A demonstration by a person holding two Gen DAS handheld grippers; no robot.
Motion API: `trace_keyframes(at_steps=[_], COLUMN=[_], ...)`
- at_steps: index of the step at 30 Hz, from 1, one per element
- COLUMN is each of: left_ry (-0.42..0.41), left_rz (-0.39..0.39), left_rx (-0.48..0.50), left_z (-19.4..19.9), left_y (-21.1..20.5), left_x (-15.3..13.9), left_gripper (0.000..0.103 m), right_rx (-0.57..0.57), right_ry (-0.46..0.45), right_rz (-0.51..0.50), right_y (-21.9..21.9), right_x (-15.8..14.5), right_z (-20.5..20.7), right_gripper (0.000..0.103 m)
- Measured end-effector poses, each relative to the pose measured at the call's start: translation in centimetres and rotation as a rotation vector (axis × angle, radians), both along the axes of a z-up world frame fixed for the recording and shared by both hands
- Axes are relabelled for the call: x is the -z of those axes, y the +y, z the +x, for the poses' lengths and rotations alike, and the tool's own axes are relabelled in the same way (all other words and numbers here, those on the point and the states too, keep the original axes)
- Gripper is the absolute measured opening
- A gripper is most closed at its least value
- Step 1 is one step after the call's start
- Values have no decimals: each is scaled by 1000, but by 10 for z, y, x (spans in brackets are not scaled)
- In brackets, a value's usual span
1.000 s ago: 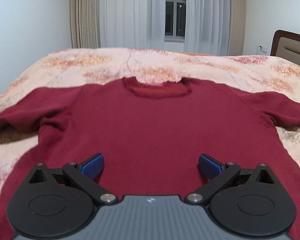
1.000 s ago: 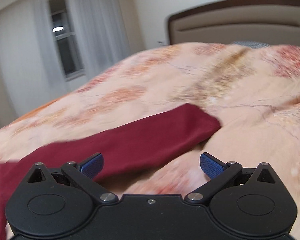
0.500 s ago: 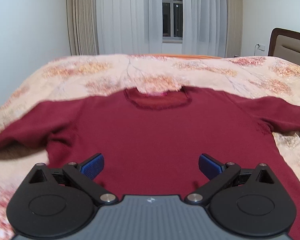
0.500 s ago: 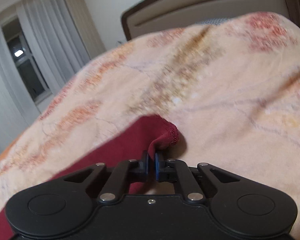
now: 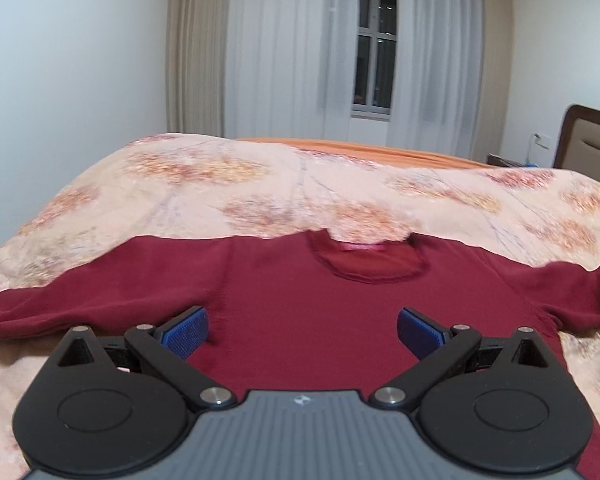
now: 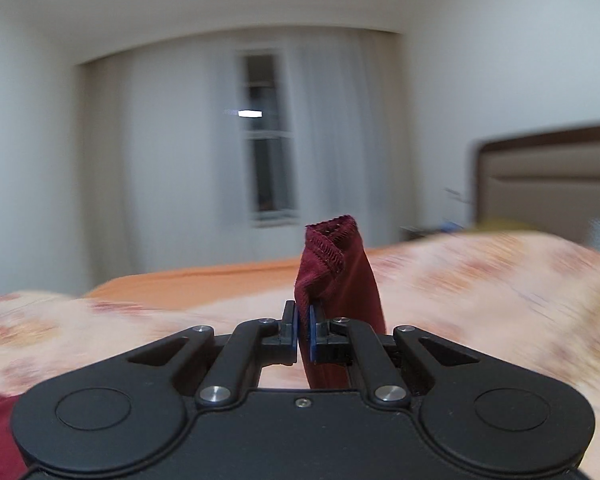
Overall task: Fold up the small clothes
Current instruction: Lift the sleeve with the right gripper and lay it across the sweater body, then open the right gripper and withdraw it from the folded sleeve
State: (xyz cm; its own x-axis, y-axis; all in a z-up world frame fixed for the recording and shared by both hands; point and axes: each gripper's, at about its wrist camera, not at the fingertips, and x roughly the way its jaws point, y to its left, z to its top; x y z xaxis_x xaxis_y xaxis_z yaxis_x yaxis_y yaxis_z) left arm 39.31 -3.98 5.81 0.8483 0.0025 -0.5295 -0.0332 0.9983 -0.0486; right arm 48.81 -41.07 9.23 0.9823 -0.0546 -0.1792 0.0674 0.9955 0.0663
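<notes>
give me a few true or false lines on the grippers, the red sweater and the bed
1. The right gripper is shut on the sleeve cuff. True.
2. The left gripper grips the collar. False: it is open above the sweater body, holding nothing.
3. The sweater lies front-up on a floral bedspread. True.
4. The cuff lies flat on the bed. False: it is lifted, standing up from the jaws.
</notes>
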Motion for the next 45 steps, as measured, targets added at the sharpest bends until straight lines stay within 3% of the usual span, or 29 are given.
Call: trace_keyframes(at_steps=[5,11,16,22,25,27,29,31,35,42,45], left_ry=[-4,-7,-15,-39,-49,-55,-59,-59,-29,91,130], left_rz=[-9,-32,-42,-74,-96,-110,-117,-119,-96,37,49], left_rx=[-71,-161,-207,-210,-198,-180,-155,-131,-82,-80,-92], left_z=[-3,-4,-2,6,14,19,25,32,52,77,81], left_y=[37,79,99,101,94,86,76,66,40,4,3], left_x=[0,4,11,16,17,18,20,24,38,77,88], left_gripper=[103,103,103,103,103,103,103,103,103,103,103], right_rx=[-214,-416,-513,-583,-604,-621,-628,-630,-524,-111,41], right_ry=[0,87,204,304,322,329,335,327,287,201,201], right_rz=[-95,-204,-272,-323,-312,-301,-296,-287,-292,-321,-315], right_y=[107,214,266,279,271,263,253,233,187,96,69], right_x=[0,45,89,114,114,111,108,105,103,108,117], right_z=[12,11,12,12,9,5,2,-7,-18,-7,8], right_gripper=[5,5,5,11,23,37,62,72,92,100,101])
